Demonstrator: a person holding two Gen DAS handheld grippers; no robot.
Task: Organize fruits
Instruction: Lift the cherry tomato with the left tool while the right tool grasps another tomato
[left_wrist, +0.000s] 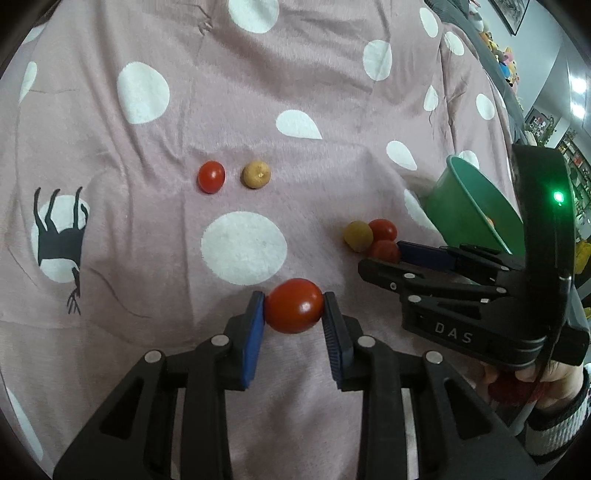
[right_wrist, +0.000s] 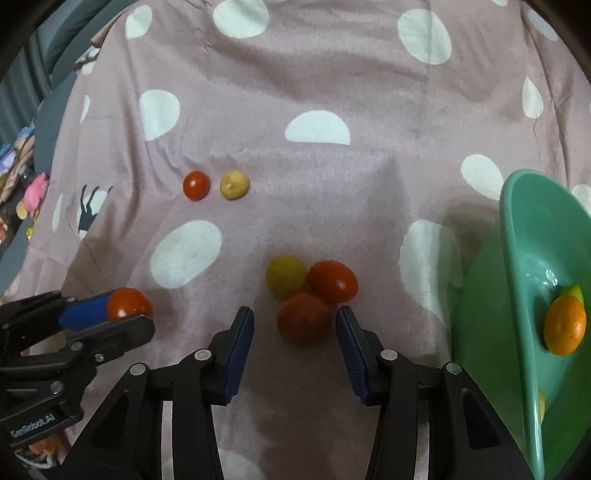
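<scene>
My left gripper (left_wrist: 294, 310) is shut on a red tomato (left_wrist: 294, 311) just above the pink spotted cloth; it also shows in the right wrist view (right_wrist: 129, 303). My right gripper (right_wrist: 294, 325) is open, its fingers on either side of a red tomato (right_wrist: 303, 320) that lies in a cluster with another red tomato (right_wrist: 332, 279) and a yellow fruit (right_wrist: 286, 275). The cluster also shows in the left wrist view (left_wrist: 371, 236). A green bowl (right_wrist: 524, 258) at the right holds an orange fruit (right_wrist: 564, 325). Farther back lie a red tomato (left_wrist: 211, 176) and a tan fruit (left_wrist: 256, 174).
The pink cloth (left_wrist: 332, 92) with white spots covers the whole surface and is wrinkled. A black deer print (left_wrist: 59, 240) marks its left side. Toys and shelves (left_wrist: 506, 62) stand beyond the cloth's far right edge.
</scene>
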